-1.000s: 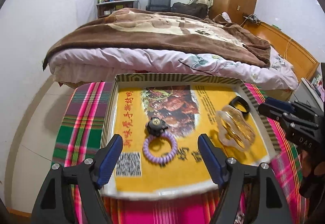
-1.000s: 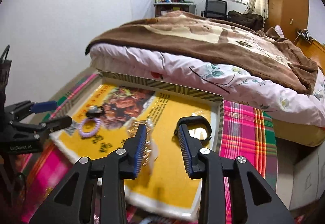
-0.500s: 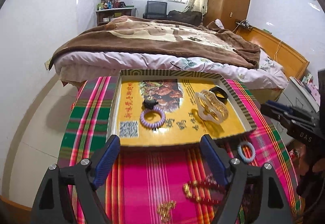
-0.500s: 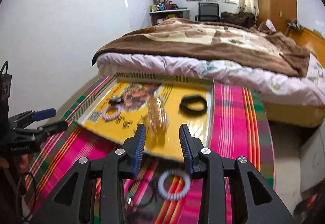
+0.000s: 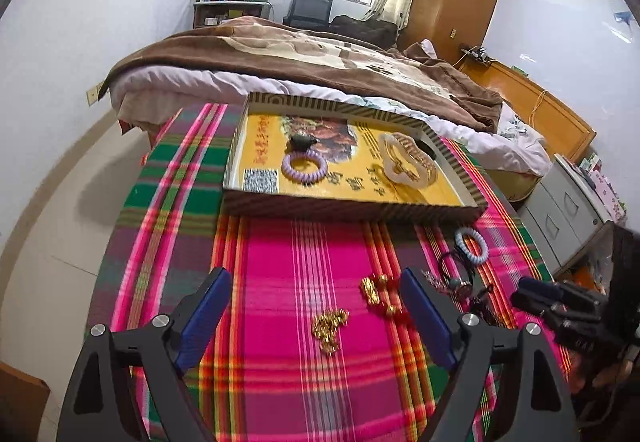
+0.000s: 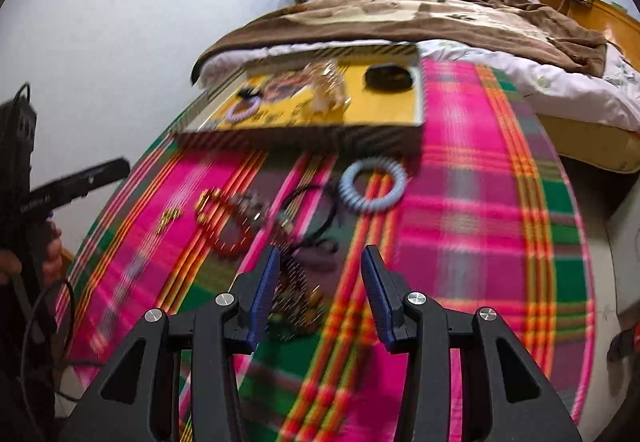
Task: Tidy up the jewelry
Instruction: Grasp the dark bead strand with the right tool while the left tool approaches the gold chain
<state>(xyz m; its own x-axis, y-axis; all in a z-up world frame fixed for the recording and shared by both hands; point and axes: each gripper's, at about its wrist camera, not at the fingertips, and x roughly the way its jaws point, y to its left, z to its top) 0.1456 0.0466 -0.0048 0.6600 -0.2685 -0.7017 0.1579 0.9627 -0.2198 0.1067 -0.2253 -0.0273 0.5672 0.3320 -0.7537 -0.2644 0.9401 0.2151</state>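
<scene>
Nearest the left camera, the left gripper [image 5: 316,316] is held wide apart and empty over the pink, green and orange plaid cloth [image 5: 280,262]; its jaws have just been opening. A small gold chain heap [image 5: 330,326] lies between its fingers, slightly toward one o'clock, with a strand of gold and red beads [image 5: 380,294] just beyond at two o'clock.

In the blurred right view, the right gripper [image 6: 318,294] is released too, nothing pinched, its jaws likewise just having been opening. A dark tangled cluster of jewelry [image 6: 296,302] lies partly between its fingers; whether it is touched cannot be told. A pale blue coiled ring [image 6: 372,185] rests farther on at twelve o'clock.

Farthest, the shallow striped cardboard tray with a yellow printed liner [image 5: 352,207] already holds a lilac coiled ring [image 5: 304,167] and a translucent bangle [image 5: 406,159].

The next pick is judged best made by descending squarely over one piece, closing only once the pads straddle it, and lifting slowly so that no neighbouring strand is dragged.
</scene>
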